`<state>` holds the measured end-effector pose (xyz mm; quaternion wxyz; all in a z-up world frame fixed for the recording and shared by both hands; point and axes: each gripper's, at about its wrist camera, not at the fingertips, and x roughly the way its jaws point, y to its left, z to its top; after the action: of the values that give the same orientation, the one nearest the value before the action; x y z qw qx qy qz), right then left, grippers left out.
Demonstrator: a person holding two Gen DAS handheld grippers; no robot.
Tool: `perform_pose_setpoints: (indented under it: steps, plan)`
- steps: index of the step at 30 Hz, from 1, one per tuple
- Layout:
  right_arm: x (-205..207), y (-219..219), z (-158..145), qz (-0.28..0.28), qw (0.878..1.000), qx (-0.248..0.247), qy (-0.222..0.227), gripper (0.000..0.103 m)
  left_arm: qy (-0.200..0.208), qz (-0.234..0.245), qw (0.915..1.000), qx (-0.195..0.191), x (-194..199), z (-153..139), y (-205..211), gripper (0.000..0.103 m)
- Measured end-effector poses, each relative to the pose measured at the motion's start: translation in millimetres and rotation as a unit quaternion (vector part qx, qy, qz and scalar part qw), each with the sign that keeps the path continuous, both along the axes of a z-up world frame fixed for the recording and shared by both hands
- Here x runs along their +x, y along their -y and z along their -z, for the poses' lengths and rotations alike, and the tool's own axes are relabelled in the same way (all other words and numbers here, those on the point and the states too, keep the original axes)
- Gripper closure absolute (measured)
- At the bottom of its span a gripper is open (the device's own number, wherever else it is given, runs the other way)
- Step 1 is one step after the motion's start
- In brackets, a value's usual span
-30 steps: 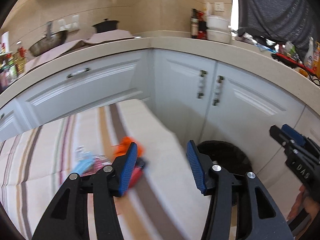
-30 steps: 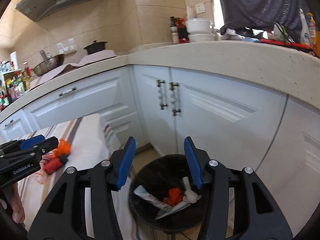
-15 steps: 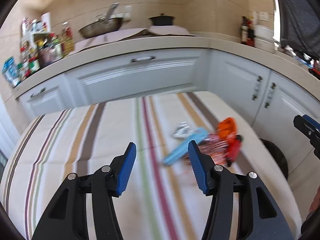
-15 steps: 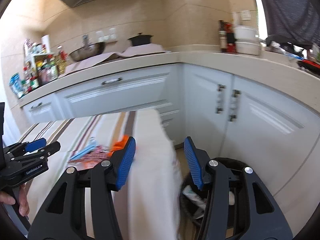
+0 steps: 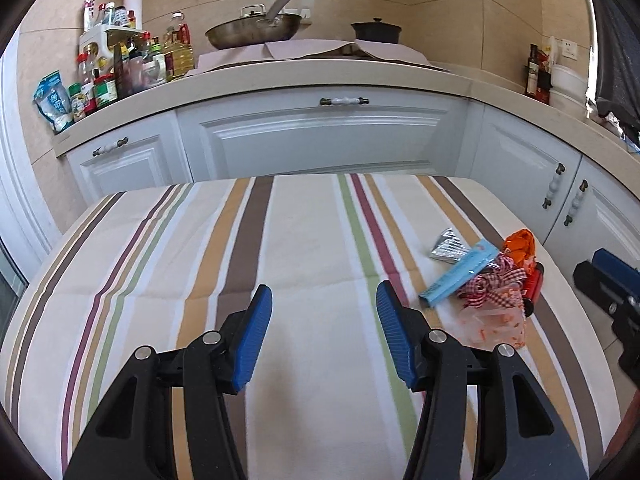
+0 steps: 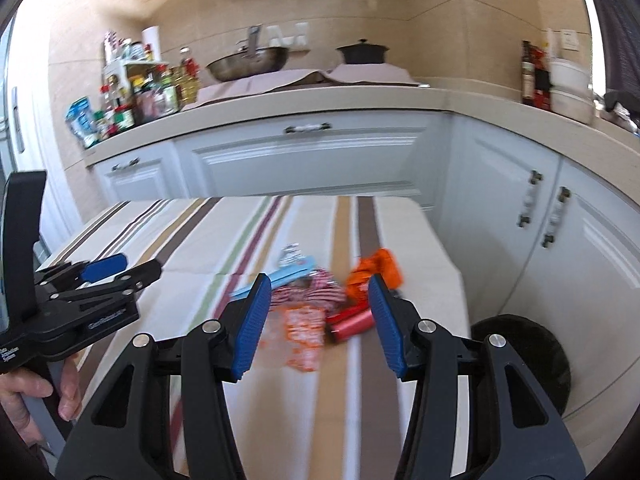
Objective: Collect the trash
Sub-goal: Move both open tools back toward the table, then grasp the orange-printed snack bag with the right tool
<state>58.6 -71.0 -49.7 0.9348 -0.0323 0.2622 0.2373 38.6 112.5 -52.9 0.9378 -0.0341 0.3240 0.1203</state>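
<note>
Here, both the left gripper (image 5: 324,334) and right gripper (image 6: 316,320) stand empty with jaws apart above the striped tablecloth (image 5: 280,240), because the trash pile (image 6: 320,300) lies uncollected near the table edge beside the black bin (image 6: 528,364).

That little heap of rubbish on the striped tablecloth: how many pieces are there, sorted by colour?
Silver: 1, foil wrapper
Light blue: 1, flat packet
Orange: 1, crumpled wrapper
Red: 1, small tube
Red-white checked: 1, ribbon bundle
Clear with orange print: 1, plastic bag
Total: 6 visible
</note>
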Motion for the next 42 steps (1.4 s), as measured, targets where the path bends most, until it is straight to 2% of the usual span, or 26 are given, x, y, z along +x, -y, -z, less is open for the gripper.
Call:
perform_pose_setpoints:
  steps: [11,13,15,19,32,42]
  plan:
    - [8.0,-46.9,25.1,-0.028,0.997,-0.047,-0.055,0.054,-0.005,-0.018,0.9997,-0.015,-9.0,5.5,-26.1,0.049]
    - [12.3,-50.6,30.4,-0.029,0.996,-0.053,-0.069,0.057,-0.005,-0.018,0.9996,-0.019,-10.3,5.8,-29.2,0.049]
    - [14.1,-52.9,34.9,-0.031,0.995,-0.060,-0.077,0.070,-0.005,-0.016,0.9996,-0.021,-10.7,6.1,-30.3,0.049]
    - [14.4,-51.9,39.3,-0.032,0.994,-0.062,-0.082,0.083,-0.005,-0.013,0.9996,-0.025,-10.2,6.8,-30.4,0.049]
    - [-3.4,-31.9,17.4,-0.039,0.997,-0.035,-0.048,0.084,-0.011,0.002,0.9998,-0.019,-5.3,7.4,-16.0,0.048]
    - [-13.1,1.5,5.8,-0.029,0.999,-0.011,-0.037,0.084,-0.014,0.045,0.9989,-0.008,5.3,3.3,19.2,0.048]
